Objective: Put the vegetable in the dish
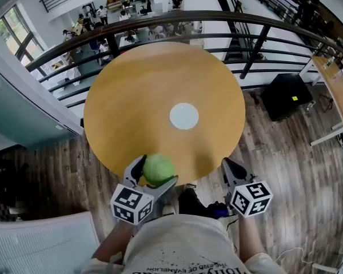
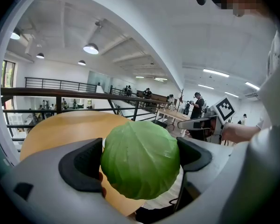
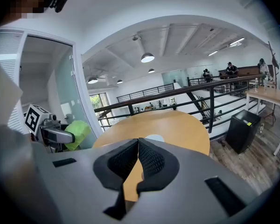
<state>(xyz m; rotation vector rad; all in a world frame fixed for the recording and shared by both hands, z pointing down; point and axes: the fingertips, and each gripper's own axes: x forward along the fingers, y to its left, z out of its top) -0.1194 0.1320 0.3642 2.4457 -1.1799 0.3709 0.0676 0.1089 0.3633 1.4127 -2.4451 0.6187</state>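
Observation:
A round green cabbage (image 1: 158,169) is clamped between the jaws of my left gripper (image 1: 158,174) at the near edge of the round wooden table (image 1: 131,96); it fills the left gripper view as a leafy ball (image 2: 141,158). The dish, a small white plate (image 1: 184,116), lies near the table's middle, well beyond the cabbage. My right gripper (image 1: 231,167) hovers at the table's near right edge, its jaws shut with nothing between them (image 3: 137,164). The right gripper view shows the cabbage (image 3: 77,133) off to its left and a sliver of the plate (image 3: 155,137).
A dark metal railing (image 1: 177,19) curves behind the table, with a lower floor full of people beyond it. A black box (image 1: 286,96) stands on the wood floor to the right, near a long desk (image 1: 337,87). My torso in a light shirt (image 1: 177,244) is at the bottom.

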